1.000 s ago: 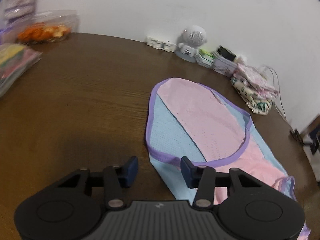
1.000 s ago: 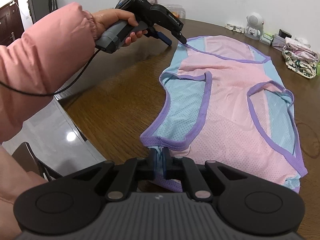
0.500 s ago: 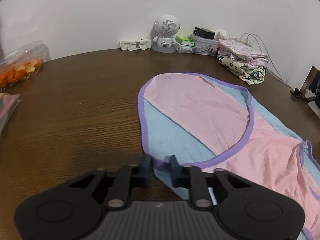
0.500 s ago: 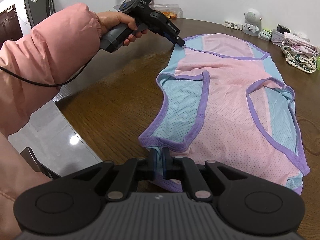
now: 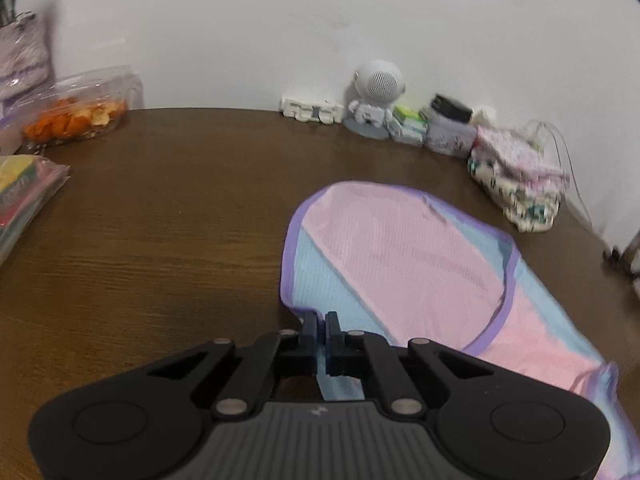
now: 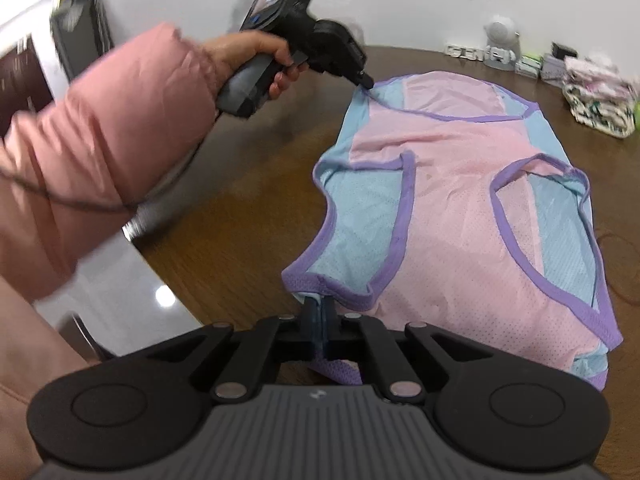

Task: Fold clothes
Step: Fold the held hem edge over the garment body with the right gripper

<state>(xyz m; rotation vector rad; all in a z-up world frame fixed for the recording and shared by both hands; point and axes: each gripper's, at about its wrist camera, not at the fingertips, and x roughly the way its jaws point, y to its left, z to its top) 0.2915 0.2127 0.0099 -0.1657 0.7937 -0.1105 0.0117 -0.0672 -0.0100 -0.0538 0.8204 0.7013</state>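
A pink and light-blue mesh vest [image 6: 460, 200] with purple trim lies spread on the brown round table [image 5: 160, 240]. My left gripper [image 5: 320, 322] is shut on the vest's [image 5: 400, 256] purple-trimmed hem corner, and blue cloth shows between its fingers. In the right wrist view that left gripper [image 6: 366, 80] pinches the vest's far left corner, held by a hand in a pink sleeve [image 6: 100, 152]. My right gripper [image 6: 320, 308] is shut on the near shoulder strap, with blue and purple fabric between its pads.
Against the wall stand a white robot-shaped speaker [image 5: 376, 96], small boxes [image 5: 444, 132] and a pile of folded floral clothes [image 5: 520, 176]. At the left lie a clear tub of orange peel [image 5: 72, 116] and bagged packets [image 5: 24, 196]. The table's edge drops to a pale floor [image 6: 132, 280].
The left gripper went from open beside the hem corner to shut on it, and has lifted that corner slightly. The right gripper stayed shut on the strap.
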